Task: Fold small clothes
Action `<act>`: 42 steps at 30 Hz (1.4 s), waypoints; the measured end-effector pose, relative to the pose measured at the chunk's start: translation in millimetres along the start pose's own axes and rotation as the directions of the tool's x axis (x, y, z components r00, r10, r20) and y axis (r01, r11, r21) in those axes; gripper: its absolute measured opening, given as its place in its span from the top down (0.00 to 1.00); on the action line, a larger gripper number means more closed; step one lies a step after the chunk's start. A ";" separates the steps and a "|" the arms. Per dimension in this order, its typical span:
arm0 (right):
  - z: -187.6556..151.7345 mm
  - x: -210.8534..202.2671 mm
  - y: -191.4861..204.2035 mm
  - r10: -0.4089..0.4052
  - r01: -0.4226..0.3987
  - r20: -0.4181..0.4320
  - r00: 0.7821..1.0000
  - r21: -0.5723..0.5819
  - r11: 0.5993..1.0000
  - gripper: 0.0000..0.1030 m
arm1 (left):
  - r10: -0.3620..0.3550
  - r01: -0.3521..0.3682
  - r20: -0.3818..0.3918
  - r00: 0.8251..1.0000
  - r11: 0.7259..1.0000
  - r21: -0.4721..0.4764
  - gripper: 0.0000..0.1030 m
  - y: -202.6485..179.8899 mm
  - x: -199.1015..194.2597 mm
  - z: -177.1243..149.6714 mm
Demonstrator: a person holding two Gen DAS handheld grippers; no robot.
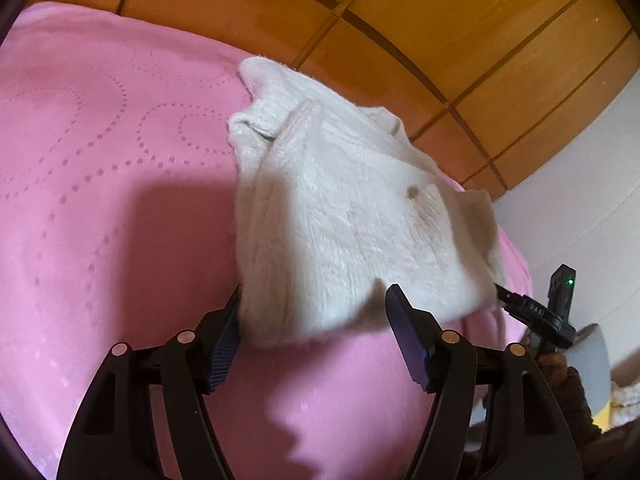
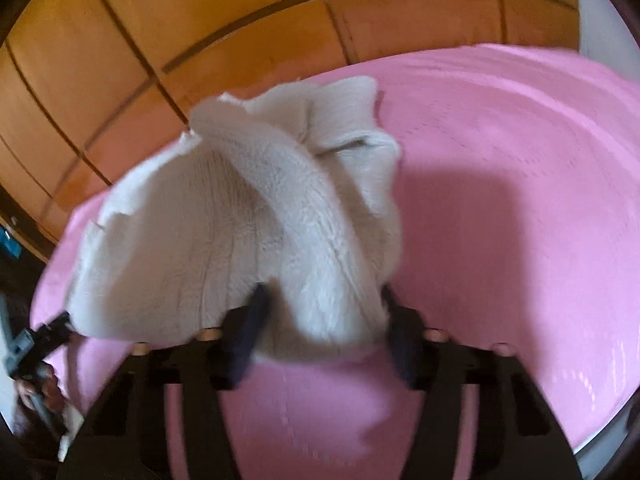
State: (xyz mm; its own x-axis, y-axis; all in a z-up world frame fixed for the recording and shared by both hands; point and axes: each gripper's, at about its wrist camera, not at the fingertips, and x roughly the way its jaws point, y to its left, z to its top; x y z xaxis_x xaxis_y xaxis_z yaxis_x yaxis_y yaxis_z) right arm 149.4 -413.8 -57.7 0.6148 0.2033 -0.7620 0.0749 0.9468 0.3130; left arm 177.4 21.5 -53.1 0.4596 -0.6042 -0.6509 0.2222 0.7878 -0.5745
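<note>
A cream knitted sweater [image 1: 340, 216] is bunched and raised above the pink bedspread [image 1: 100, 200], casting a shadow on it. My left gripper [image 1: 316, 332] is open, its jaws wide. The sweater's lower edge hangs between them, brushing the left pad [image 1: 226, 340] and clear of the right one. In the right wrist view a thick fold of the sweater [image 2: 248, 216] fills the gap between the fingers of my right gripper [image 2: 324, 336], which is shut on it. The right gripper [image 1: 510, 300] also shows at the sweater's far corner, and the left gripper [image 2: 60, 326] at the opposite corner.
A wooden panelled headboard or wardrobe [image 1: 400, 20] stands behind the bed. A pale wall [image 1: 580, 220] is to the right. A person's hand and dark sleeve [image 1: 568, 384] hold the right gripper. Bare pink bedspread [image 2: 520, 200] lies on both sides of the sweater.
</note>
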 end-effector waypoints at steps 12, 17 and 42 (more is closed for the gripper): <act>-29.2 -56.4 3.8 0.109 -0.109 -0.005 0.994 0.048 0.993 0.83 | -0.045 0.045 -0.026 0.999 0.999 -0.014 0.87 6.9 -40.3 -21.1; -64.1 -76.7 -3.0 0.121 -0.116 -0.060 0.991 0.071 0.991 0.83 | -0.057 0.056 -0.055 0.997 0.998 -0.027 0.87 8.0 -67.1 -54.6; -46.6 -36.4 83.3 -0.285 0.317 0.140 0.948 -0.407 0.856 0.61 | 0.240 -0.263 0.108 0.965 0.908 0.326 0.38 -43.1 -75.9 -51.3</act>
State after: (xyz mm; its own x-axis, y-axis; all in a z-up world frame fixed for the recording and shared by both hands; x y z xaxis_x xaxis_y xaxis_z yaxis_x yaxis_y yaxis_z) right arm 96.6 -330.7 -30.4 0.6715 -0.1119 -0.7325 -0.0606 0.9769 -0.2048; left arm 88.8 27.2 -4.4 0.5893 -0.3806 -0.7126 0.3611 0.9131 -0.1891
